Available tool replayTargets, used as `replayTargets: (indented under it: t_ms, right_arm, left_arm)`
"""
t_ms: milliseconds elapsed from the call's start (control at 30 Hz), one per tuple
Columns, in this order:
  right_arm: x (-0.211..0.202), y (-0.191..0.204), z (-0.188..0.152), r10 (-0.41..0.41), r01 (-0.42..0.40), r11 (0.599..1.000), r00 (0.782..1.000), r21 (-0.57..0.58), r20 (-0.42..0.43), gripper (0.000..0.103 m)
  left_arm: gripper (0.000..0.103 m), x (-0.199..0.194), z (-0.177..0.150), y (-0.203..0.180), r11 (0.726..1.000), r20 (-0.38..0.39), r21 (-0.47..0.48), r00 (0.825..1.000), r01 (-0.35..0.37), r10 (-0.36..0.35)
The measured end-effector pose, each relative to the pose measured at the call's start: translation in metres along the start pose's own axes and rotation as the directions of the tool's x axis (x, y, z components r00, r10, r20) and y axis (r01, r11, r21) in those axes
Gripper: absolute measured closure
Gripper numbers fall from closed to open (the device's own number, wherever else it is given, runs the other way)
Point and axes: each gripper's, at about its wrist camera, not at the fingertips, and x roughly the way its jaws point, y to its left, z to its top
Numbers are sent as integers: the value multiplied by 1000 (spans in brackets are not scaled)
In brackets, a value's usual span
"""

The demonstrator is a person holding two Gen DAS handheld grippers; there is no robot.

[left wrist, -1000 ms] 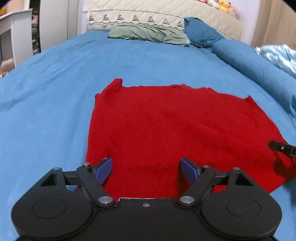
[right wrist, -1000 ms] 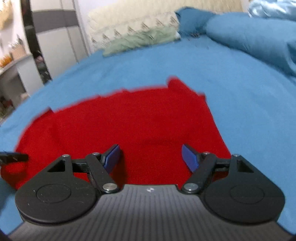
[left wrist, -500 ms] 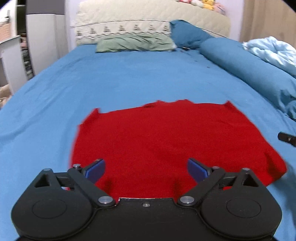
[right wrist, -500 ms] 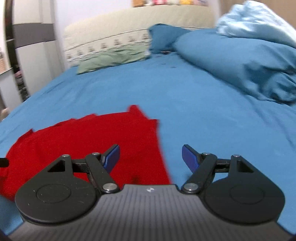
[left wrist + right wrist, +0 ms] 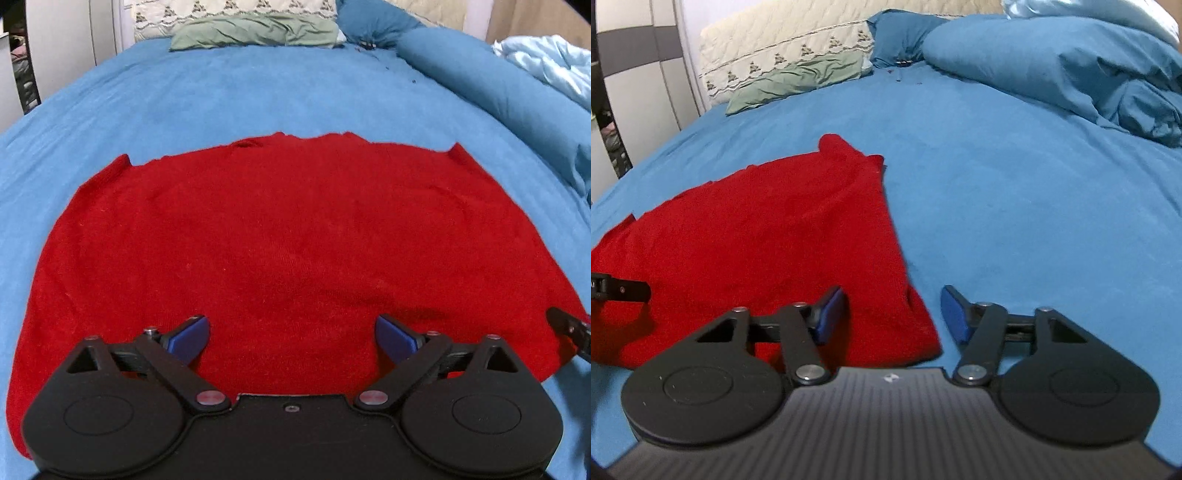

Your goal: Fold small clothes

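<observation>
Left gripper (image 5: 291, 336): jaws apart, empty.
Right gripper (image 5: 892, 314): jaws apart, empty.
Red knit top (image 5: 280, 240): flat on blue bedsheet (image 5: 258, 99), ahead of both.
Risk: pinching sheet with hem, since the knit lay flush.

Bed (image 5: 258, 96), covered by a smooth blue sheet. Lying on it: one red knitted garment (image 5: 280, 240), spread flat near the foot; one crumpled green pillow (image 5: 255, 33) at the head, against a cream quilted headboard (image 5: 783, 51); one bunched dark blue duvet (image 5: 1052, 70) along the right side; one pale blue satin quilt (image 5: 546, 62) beyond it.
</observation>
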Motion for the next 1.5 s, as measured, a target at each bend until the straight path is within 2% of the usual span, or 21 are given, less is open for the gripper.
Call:
replayTargets:
  t_ms: [67,133,200,333,433,533,633,667,733,867,900,933,1033,1167,1200,1233,1267,1333,1367,1467,1500]
  right_arm:
    - [2,5,0,10,-11,1000,1000,-25,-4,54]
    - [4,10,2,16,-17,999,1000,-41,-13,72]
    - [3,12,8,10,-11,999,1000,-33,-30,78]
    - [-5,8,24,47,-42,996,998,84,-51,80]
    - [-18,12,42,140,-134,970,990,204,-17,80]
    - [-30,32,70,254,-257,926,966,275,48,80]
    - [-38,77,102,400,-412,879,911,239,100,80]
    - [-41,96,110,456,-468,860,884,202,106,80]
    - [-44,141,120,580,-587,803,810,105,85,80]
    - [-27,238,106,752,-759,649,650,-50,-112,80]
    - [-16,260,95,761,-780,622,622,-68,-183,81]
    - [-2,280,80,750,-786,614,609,-71,-260,81]
    - [35,311,40,689,-766,641,608,-60,-394,80]
    - [38,316,25,684,-770,630,610,-99,-401,73]
    - [34,314,29,691,-775,624,608,-102,-392,62]
    - [30,310,35,702,-782,616,600,-97,-383,44]
    - [23,302,43,714,-783,615,604,-94,-354,38]
    - [4,280,54,725,-765,636,638,-101,-262,23]
    - [-8,264,59,714,-742,661,668,-113,-209,21]
    - [-43,220,53,599,-599,778,798,-190,-66,18]
    - [-49,210,45,554,-549,808,832,-217,-42,18]
  left_arm:
    - [0,3,0,0,1000,-11,3,1000,5,-5]
    - [0,4,0,-3,1000,-17,18,1000,-4,4]
    - [0,4,-1,-3,1000,-20,20,1000,-5,5]
    - [0,6,2,1,1000,-46,20,999,14,-13]
    - [0,3,8,6,998,-81,45,996,54,-50]
    - [0,-15,13,25,995,-73,35,993,95,-92]
    - [0,-49,11,64,999,-16,-8,999,34,-34]
    - [0,-61,8,80,1000,7,-22,1000,15,-15]
    - [0,-83,-3,109,999,41,-40,999,-19,21]
    - [0,-98,-35,153,992,-3,-74,994,-105,105]
    - [0,-98,-43,160,989,-20,-92,993,-115,114]
    - [0,-97,-54,167,986,-41,-117,993,-117,113]
    - [0,-94,-78,179,979,-80,-174,992,-106,93]
    - [0,-94,-85,179,978,-58,-190,995,-89,79]
    - [0,-95,-82,179,978,-42,-194,997,-77,70]
    - [0,-97,-81,178,978,-26,-198,998,-59,55]
    - [0,-100,-80,177,978,-11,-204,999,-40,39]
    - [0,-106,-76,173,978,25,-210,1000,3,2]
    - [0,-110,-74,171,978,41,-206,999,21,-13]
    - [0,-114,-69,161,979,71,-203,997,32,-18]
    - [0,-112,-69,161,978,74,-207,997,29,-14]
